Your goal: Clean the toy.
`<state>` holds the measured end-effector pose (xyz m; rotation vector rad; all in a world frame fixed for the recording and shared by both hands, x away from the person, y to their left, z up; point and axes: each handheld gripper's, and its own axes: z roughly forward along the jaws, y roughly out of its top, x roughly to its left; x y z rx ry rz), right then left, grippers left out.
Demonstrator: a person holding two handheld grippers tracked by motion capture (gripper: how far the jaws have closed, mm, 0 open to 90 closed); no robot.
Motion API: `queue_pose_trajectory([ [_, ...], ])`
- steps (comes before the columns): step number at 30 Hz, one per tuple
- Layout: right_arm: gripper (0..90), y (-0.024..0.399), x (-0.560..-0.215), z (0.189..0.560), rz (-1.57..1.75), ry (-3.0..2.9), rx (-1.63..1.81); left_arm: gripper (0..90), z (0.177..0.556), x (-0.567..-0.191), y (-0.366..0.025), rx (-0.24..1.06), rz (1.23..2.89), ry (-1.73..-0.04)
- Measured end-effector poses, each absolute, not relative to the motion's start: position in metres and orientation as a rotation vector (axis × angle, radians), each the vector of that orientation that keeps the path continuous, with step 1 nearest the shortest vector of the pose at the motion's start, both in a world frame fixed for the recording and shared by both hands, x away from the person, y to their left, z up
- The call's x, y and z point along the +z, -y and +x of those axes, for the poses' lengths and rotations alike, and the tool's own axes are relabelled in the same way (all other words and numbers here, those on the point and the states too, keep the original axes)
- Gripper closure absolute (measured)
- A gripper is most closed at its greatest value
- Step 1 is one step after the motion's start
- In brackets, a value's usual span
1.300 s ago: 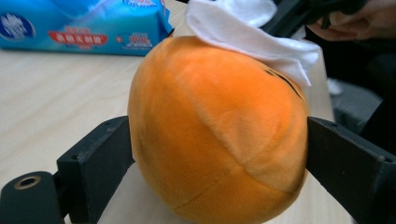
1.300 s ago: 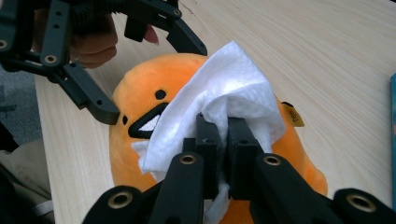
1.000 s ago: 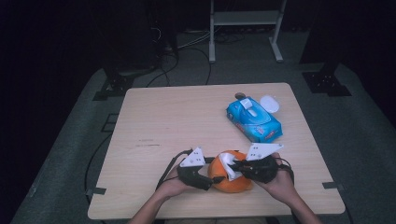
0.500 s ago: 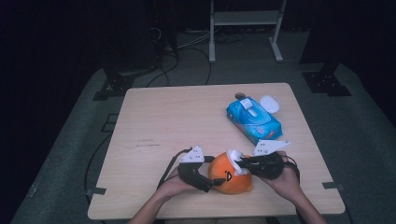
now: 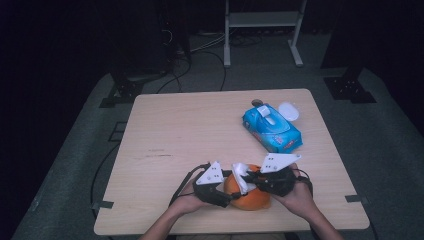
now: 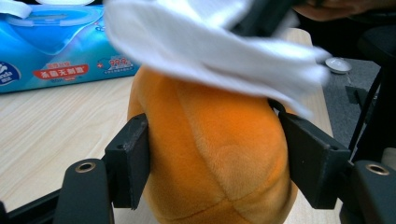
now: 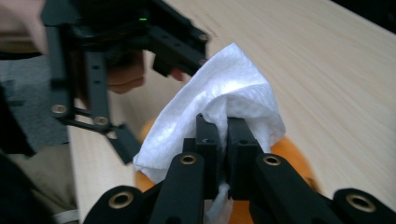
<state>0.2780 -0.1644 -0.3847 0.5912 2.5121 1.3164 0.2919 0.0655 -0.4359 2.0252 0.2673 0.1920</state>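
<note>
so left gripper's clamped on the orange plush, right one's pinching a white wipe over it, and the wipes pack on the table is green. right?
One thing is off: the wipes pack is blue, not green, as the high view shows. The rest holds: the left gripper is clamped on the orange plush, and the right gripper pinches the white wipe over it.
</note>
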Motion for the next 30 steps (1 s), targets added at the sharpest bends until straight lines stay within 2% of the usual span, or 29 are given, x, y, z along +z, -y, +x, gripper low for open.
queue_pose_trajectory([
  [6, 84.7, 0.196, -0.39, 0.291, 0.708, -2.477, 1.227, 28.1, 0.295, -0.439, -0.068, 0.157, 2.019, -0.292],
  [12, 84.8, 0.204, -0.399, 0.289, 0.753, -2.515, 1.25, 9.0, 0.301, -0.441, -0.065, 0.044, 1.994, -0.405],
  [15, 84.8, 0.195, -0.397, 0.283, 0.707, -2.542, 1.271, 5.8, 0.305, -0.443, -0.065, -0.033, 1.978, -0.49],
  [16, 84.8, 0.195, -0.397, 0.283, 0.707, -2.542, 1.271, 7.5, 0.305, -0.443, -0.065, -0.033, 1.978, -0.49],
  [21, 84.8, 0.183, -0.392, 0.275, 0.643, -2.549, 1.264, 33.6, 0.302, -0.441, -0.069, 0.038, 1.978, -0.426],
  [23, 84.8, 0.183, -0.39, 0.275, 0.642, -2.541, 1.268, 35.7, 0.3, -0.436, -0.07, 0.096, 1.968, -0.379],
  [24, 84.8, 0.183, -0.384, 0.274, 0.631, -2.51, 1.294, 39.8, 0.297, -0.429, -0.071, 0.193, 1.949, -0.329],
  [27, 84.8, 0.182, -0.375, 0.273, 0.613, -2.458, 1.307, 40.8, 0.292, -0.417, -0.072, 0.355, 1.929, -0.26],
  [28, 84.8, 0.182, -0.375, 0.273, 0.613, -2.458, 1.307, 40.7, 0.292, -0.417, -0.072, 0.355, 1.929, -0.26],
  [29, 84.8, 0.182, -0.372, 0.275, 0.618, -2.452, 1.315, 40.1, 0.291, -0.419, -0.071, 0.417, 1.95, -0.226],
  [30, 84.8, 0.181, -0.374, 0.277, 0.619, -2.453, 1.296, 39.2, 0.292, -0.423, -0.071, 0.397, 1.969, -0.228],
])
